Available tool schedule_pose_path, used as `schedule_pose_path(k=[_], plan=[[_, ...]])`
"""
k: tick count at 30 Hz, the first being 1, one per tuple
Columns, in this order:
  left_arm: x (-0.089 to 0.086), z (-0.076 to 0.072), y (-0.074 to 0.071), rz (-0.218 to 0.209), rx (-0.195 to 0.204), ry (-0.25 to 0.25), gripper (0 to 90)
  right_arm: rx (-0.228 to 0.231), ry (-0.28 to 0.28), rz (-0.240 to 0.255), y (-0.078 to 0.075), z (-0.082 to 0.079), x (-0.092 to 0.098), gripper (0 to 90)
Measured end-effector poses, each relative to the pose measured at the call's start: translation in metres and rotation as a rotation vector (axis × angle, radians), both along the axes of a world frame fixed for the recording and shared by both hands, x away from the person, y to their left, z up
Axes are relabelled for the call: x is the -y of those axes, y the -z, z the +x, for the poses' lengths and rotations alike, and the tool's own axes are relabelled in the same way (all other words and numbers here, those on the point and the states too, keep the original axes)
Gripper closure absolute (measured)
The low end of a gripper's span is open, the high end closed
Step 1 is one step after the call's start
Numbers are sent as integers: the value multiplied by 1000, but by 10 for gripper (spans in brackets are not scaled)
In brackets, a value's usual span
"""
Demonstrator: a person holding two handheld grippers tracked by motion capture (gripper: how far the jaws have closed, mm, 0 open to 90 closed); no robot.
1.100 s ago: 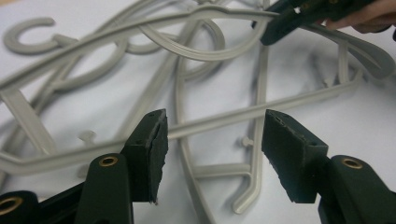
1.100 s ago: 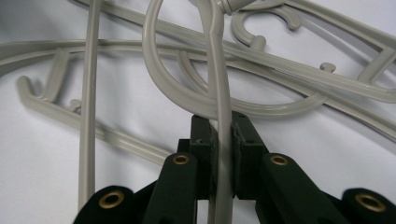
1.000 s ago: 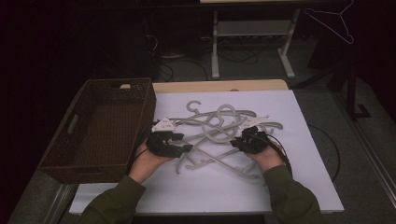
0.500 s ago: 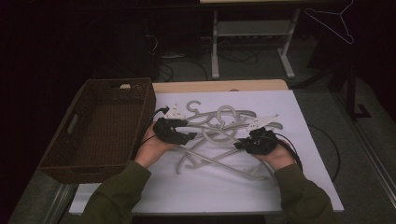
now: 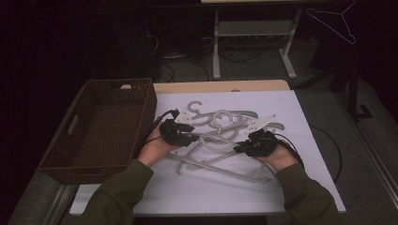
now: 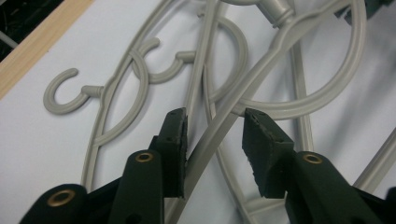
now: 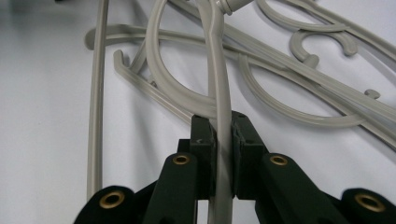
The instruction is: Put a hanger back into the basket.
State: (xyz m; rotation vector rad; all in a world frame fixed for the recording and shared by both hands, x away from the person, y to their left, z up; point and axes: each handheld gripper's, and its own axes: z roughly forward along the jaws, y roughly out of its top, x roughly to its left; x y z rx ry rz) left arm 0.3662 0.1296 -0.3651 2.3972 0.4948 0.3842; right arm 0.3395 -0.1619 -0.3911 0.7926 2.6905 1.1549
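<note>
Right gripper view, hanger arm [image 7: 219, 93] pinched between right tongs [image 7: 223, 122], left tongs [image 6: 215, 128] closing around another.

Both my forearms in from bottom of high view, olive sleeves, hands well apart. My left hand [image 5: 152, 149] holds left tool [image 5: 190, 134] low, pointing right and slightly away. Its jaws have just been closing; grey hanger arm [image 6: 219, 135] between them, touching one pad, gap to other pad, so no clamp. My right hand [image 5: 277, 155] cradles right tool [image 5: 240, 148], pointing left. Its jaws pinched tight on hanger arm [image 7: 223, 140], both pads pressing.
</note>
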Motion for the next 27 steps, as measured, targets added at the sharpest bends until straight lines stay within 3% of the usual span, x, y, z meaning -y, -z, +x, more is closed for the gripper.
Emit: schedule_pose_path(k=[1, 9, 16, 24, 27], plan=[[-1, -1, 0, 23, 10, 6, 622, -4, -11, -1, 1, 1, 0, 808], [0, 0, 4, 59, 11, 1, 663, 3, -39, 2, -3, 3, -4, 808], [0, -2, 5, 64, -3, 20, 691, 2, -49, -4, -2, 4, -4, 806], [2, -6, 5, 75, -23, 70, 758, 44, -45, -33, -6, 14, 4, 758], [1, -7, 5, 78, -40, 98, 789, 78, -43, -69, -7, 20, 5, 727]])
